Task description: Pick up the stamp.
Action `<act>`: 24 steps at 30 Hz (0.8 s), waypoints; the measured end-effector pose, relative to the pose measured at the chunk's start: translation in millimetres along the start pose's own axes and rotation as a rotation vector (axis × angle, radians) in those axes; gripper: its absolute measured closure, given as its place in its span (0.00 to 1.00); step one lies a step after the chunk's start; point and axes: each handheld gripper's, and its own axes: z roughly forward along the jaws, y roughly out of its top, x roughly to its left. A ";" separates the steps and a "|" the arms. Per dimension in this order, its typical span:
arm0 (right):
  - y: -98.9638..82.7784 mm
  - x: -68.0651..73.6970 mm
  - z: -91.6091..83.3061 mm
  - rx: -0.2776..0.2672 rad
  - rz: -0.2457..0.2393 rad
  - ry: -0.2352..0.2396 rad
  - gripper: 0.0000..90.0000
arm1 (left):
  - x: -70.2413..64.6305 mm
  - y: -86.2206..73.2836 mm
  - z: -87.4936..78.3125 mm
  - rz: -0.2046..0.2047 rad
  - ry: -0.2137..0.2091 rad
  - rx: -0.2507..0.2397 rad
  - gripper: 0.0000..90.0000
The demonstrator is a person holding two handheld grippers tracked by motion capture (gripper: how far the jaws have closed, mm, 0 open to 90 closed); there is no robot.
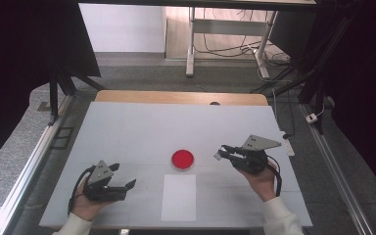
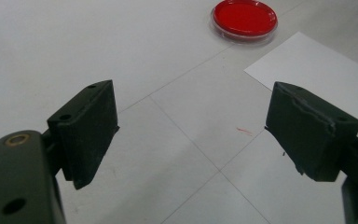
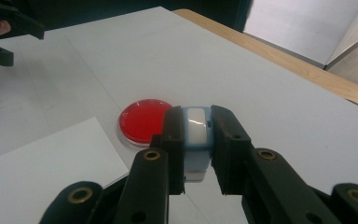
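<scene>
A round red dish lies flat on the white table, also at top in the left gripper view and ahead of the jaws in the right gripper view. Just right of the dish and raised off the table, my right gripper is shut on a small blue-and-white block, pinched between its two black pads. My left gripper rests at the front left with its jaws wide apart and bare table between them.
A white sheet of paper lies in front of the dish. The white table top ends in a wooden strip at the far side. Desk legs and cables stand beyond on the floor.
</scene>
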 end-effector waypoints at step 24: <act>4.6 28.7 17.7 -0.020 -0.002 0.072 0.83 | -0.4 -1.7 3.2 0.000 0.001 0.008 0.19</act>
